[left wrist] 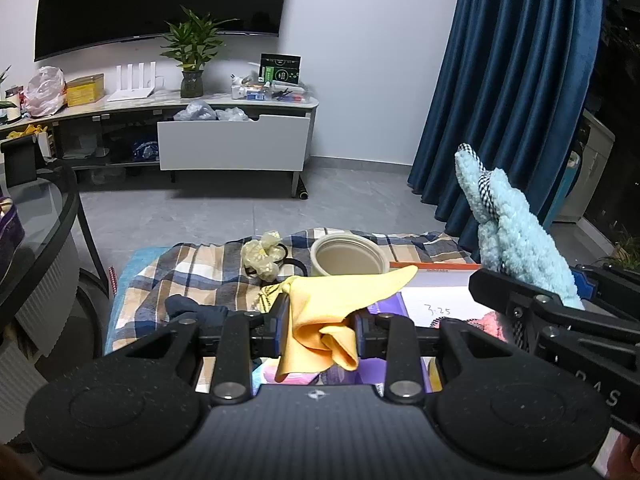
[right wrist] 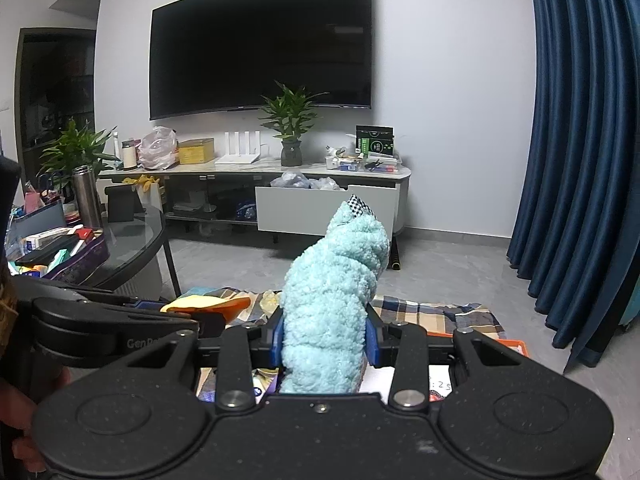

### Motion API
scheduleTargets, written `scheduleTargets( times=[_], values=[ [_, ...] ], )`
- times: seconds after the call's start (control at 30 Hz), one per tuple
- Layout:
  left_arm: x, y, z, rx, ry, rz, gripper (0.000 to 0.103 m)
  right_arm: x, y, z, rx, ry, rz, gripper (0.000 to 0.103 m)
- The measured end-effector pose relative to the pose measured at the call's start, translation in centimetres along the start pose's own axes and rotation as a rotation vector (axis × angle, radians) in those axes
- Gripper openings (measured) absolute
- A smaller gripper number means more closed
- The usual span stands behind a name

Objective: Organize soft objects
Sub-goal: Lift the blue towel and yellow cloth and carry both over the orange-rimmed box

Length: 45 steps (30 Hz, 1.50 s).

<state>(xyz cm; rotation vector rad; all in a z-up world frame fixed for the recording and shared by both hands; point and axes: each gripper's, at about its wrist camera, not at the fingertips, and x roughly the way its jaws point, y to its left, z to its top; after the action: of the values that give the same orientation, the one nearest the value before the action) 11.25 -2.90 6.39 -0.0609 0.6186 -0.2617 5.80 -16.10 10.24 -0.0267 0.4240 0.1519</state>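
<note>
My left gripper is shut on a yellow cloth, which hangs folded between its blue pads above the plaid blanket. My right gripper is shut on a fluffy light-blue towel with a checkered loop, held upright. The same towel and right gripper show at the right of the left wrist view. The yellow cloth shows at the left of the right wrist view. A pale scrunchie and a dark sock lie on the blanket.
A round beige container stands on the blanket. A box with white paper lies to the right, with a pink soft item in it. A glass table is at left, a TV cabinet behind, blue curtain at right.
</note>
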Motion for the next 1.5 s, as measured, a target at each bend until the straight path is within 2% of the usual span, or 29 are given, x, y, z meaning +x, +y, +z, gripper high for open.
scheduleTargets(
  times=[1.5],
  values=[
    [3.8, -7.1, 0.0, 0.094, 0.071, -0.102, 0.032, 0.0, -7.4, -1.3, 0.106, 0.029, -0.105, 0.046]
  ],
)
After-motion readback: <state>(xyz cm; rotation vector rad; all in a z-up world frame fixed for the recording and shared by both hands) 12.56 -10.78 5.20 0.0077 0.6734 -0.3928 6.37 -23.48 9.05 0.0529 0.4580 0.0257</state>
